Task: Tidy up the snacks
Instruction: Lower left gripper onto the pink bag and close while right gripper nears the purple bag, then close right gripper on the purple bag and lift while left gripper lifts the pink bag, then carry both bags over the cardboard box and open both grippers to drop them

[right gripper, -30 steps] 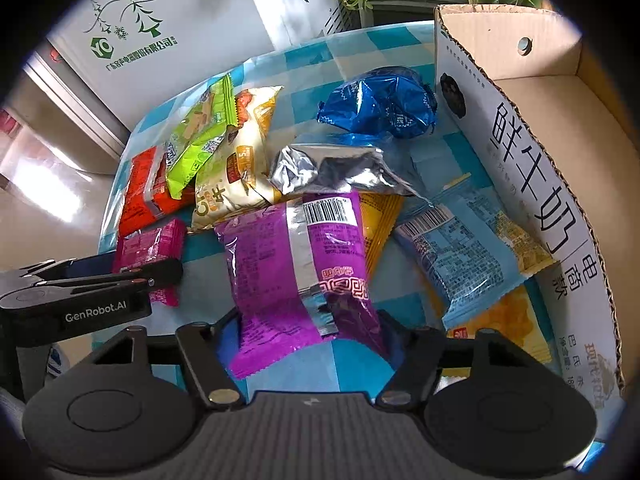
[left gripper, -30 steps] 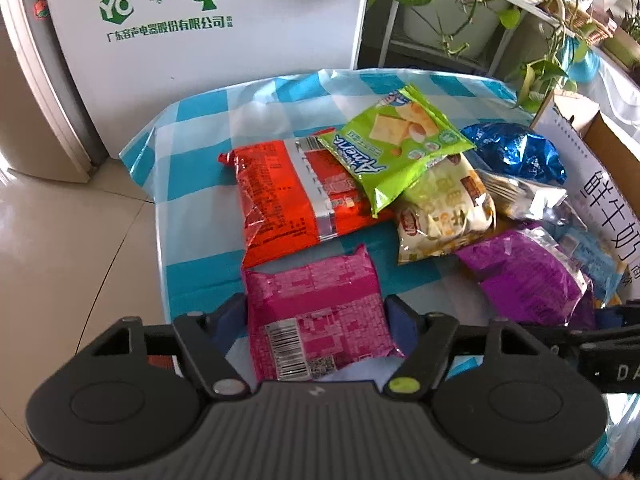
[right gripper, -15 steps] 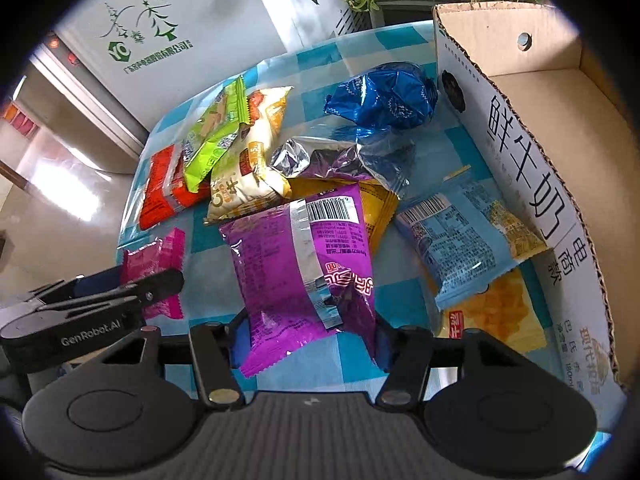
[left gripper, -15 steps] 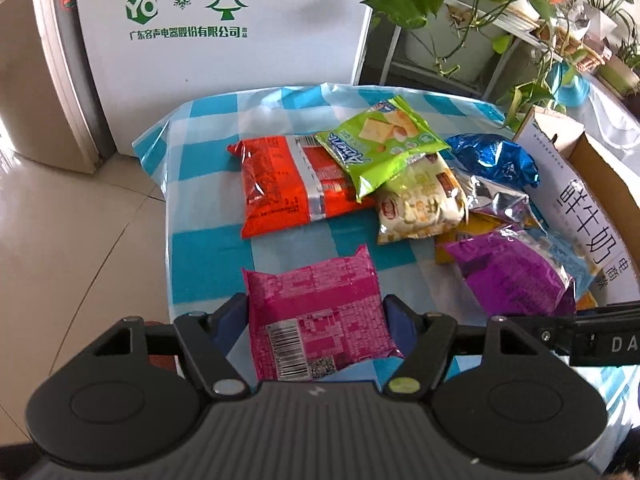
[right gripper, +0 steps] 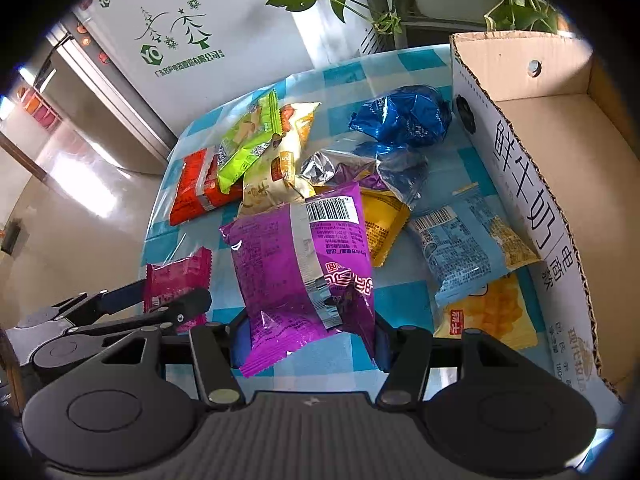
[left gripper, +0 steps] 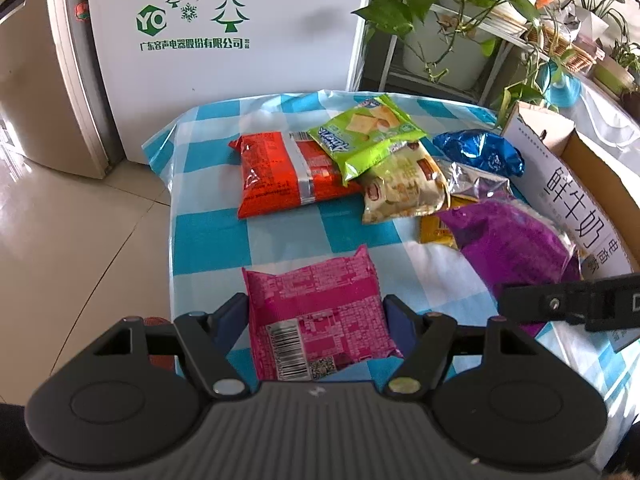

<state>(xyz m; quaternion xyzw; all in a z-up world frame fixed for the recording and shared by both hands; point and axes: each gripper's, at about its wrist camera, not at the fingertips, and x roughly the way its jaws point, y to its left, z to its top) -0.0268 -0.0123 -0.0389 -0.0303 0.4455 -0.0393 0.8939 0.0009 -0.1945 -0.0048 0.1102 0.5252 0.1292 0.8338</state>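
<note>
A pink snack packet [left gripper: 316, 292] hangs above the checked tablecloth [left gripper: 208, 232] with my left gripper [left gripper: 316, 312] shut on its sides. My right gripper [right gripper: 310, 340] is shut on a purple snack packet [right gripper: 296, 264], held just above the table, left of the open cardboard box [right gripper: 532, 216]. Still lying on the cloth are a red packet [left gripper: 276, 172], a green one [left gripper: 368, 136], a cream one [left gripper: 404, 188], a blue foil bag [left gripper: 480, 152], a light blue packet [right gripper: 460, 248] and an orange-yellow one [right gripper: 492, 312]. From the right wrist, the left gripper [right gripper: 160, 304] shows at the lower left.
A white appliance with a green tree logo [left gripper: 224, 32] stands behind the table. Potted plants on a rack [left gripper: 440, 20] fill the back right. Tiled floor [left gripper: 80, 240] lies past the table's left edge. The box interior [right gripper: 560, 132] is bare cardboard.
The right jaws have closed onto the purple packet and lifted it a little. My left gripper has pulled back with the pink packet, so the table looks farther away.
</note>
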